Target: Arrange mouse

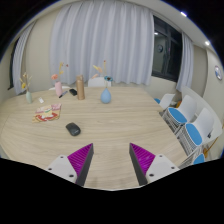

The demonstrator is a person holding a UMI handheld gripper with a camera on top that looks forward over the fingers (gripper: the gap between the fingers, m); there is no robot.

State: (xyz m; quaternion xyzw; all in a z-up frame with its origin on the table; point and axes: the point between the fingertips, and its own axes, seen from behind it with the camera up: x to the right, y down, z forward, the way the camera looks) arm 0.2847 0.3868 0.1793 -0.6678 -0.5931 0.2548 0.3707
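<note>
Nearest, the gripper (110, 160) stood wide open and held nothing, its purple pads (80, 157) facing across an empty gap. Beyond the fingers, slightly left, the dark mouse (72, 128) lay on the pale table (120, 125). Farther left sat small clutter; a blue vase (106, 96) stood far, with blue-and-white chairs (182, 118) at right.

A wide pale wood-grain table (105, 135) carries everything. A dark mouse (72, 128) lies on it alone, near the middle. Toward the far edge stand a blue vase (106, 96), a brown upright box (81, 92) and a pink figure (57, 88). A flat patterned item (46, 115) with reddish bits lies beside the mouse, farther off
</note>
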